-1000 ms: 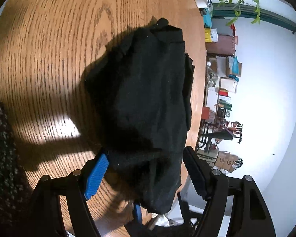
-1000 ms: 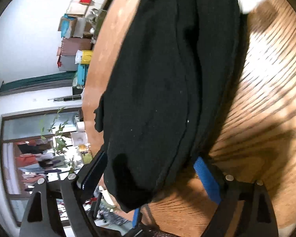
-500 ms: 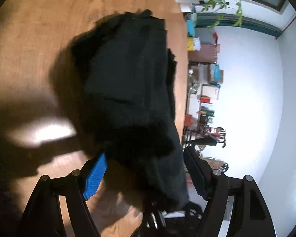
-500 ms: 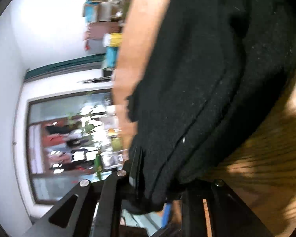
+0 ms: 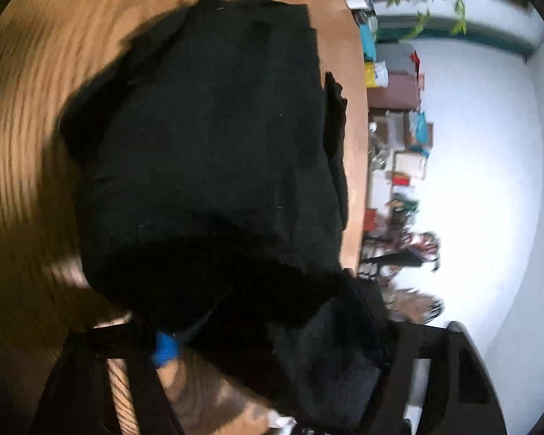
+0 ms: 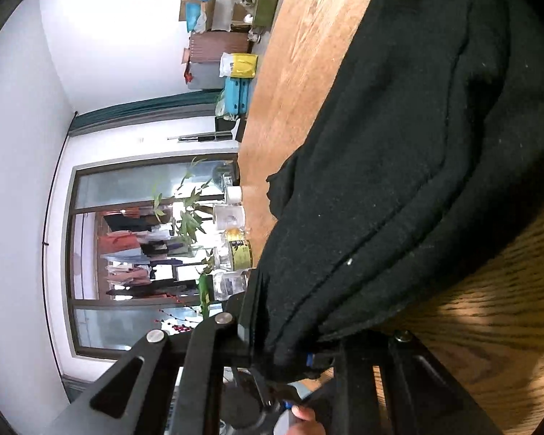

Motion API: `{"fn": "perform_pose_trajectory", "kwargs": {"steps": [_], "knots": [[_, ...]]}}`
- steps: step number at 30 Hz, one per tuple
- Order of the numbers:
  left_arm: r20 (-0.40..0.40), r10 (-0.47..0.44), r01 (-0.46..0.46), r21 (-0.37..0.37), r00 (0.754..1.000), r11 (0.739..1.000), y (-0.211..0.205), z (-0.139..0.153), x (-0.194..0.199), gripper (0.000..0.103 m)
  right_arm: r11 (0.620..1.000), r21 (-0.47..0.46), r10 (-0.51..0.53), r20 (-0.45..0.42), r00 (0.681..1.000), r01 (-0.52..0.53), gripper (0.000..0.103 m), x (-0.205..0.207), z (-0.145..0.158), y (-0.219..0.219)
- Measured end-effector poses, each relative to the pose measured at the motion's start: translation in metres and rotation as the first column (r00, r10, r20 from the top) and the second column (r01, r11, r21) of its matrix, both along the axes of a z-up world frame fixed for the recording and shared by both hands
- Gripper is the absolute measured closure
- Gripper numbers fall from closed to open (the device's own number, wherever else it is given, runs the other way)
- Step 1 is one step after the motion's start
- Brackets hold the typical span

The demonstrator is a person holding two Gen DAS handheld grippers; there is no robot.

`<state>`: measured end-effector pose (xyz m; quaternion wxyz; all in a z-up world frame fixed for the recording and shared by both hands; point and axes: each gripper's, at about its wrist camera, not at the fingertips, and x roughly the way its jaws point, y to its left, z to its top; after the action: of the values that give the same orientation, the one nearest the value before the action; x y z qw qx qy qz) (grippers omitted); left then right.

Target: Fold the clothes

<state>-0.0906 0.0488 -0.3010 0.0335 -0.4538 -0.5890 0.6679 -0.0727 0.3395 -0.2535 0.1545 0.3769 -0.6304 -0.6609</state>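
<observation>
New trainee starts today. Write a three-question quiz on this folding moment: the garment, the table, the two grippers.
1. True or false: the black garment lies on a glass table.
2. What does the right gripper grip? A) a jar B) the garment's edge C) nothing
3. Fill in: beyond the wooden table, past its far end, stands a leafy ____.

Key
1. False: the table is wood.
2. B: its jaws pinch the cloth.
3. plant. The left gripper has just been closing with cloth between its jaws.
</observation>
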Motion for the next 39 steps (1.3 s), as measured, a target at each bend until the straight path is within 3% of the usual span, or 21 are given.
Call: {"fn": "perform_pose_trajectory", "kwargs": {"steps": [2,4,6,8,9,12,18,24,26,28,31,34,39], "knots": [[-0.017,-0.047,0.046,-0.06,0.999,0.997,-0.001,0.009,-0.008,0.069,1.0,0.011,-0.01,0.005,1.0,0.01,0.076,0.01,-0.004,0.007],[-0.025,-0.083,0.081,-0.072,0.996,0.994,-0.011,0.019,-0.015,0.078,0.999,0.039,-0.029,0.017,0.999,0.029,0.049,0.023,-0.007,0.014],[-0.052,-0.086,0.083,-0.062,0.995,0.995,-0.023,0.029,-0.02,0.079,0.991,0.12,-0.065,0.055,0.996,0.058,0.044,0.04,-0.009,0.025],[-0.072,-0.102,0.095,-0.098,0.992,0.991,-0.027,0.043,-0.024,0.08,0.974,0.208,-0.111,0.099,0.989,0.089,0.042,0.056,-0.012,0.039],[-0.072,-0.117,0.108,-0.121,0.991,0.987,-0.026,0.047,-0.025,0.08,0.963,0.246,-0.145,0.128,0.981,0.111,0.035,0.065,-0.013,0.048],[-0.08,-0.142,0.128,-0.161,0.987,0.979,-0.023,0.054,-0.027,0.08,0.926,0.332,-0.252,0.197,0.948,0.177,0.033,0.088,-0.018,0.074],[-0.052,-0.171,0.162,-0.149,0.984,0.976,-0.029,0.054,-0.037,0.081,0.867,0.375,-0.418,0.187,0.889,0.328,0.026,0.105,-0.014,0.117],[-0.036,-0.198,0.191,-0.142,0.979,0.971,-0.038,0.047,-0.029,0.081,0.886,0.361,-0.364,0.154,0.919,0.29,0.026,0.065,-0.013,0.127],[-0.035,-0.206,0.199,-0.142,0.978,0.97,-0.038,0.046,-0.029,0.081,0.907,0.314,-0.339,0.153,0.928,0.28,0.036,0.058,-0.02,0.135],[-0.033,-0.215,0.208,-0.149,0.976,0.967,-0.038,0.046,-0.031,0.081,0.926,0.273,-0.312,0.158,0.937,0.263,0.068,0.05,-0.033,0.14],[-0.02,-0.234,0.227,-0.172,0.972,0.959,-0.038,0.047,-0.032,0.083,0.928,0.283,-0.291,0.145,0.946,0.242,0.087,0.049,-0.043,0.143],[-0.021,-0.232,0.225,-0.163,0.973,0.96,-0.041,0.05,-0.028,0.085,0.908,0.354,-0.279,0.106,0.954,0.226,0.092,0.054,-0.031,0.138],[-0.056,-0.236,0.221,-0.197,0.97,0.955,-0.053,0.07,-0.012,0.086,0.906,0.334,-0.279,0.013,0.96,0.258,0.094,0.075,-0.001,0.128]]}}
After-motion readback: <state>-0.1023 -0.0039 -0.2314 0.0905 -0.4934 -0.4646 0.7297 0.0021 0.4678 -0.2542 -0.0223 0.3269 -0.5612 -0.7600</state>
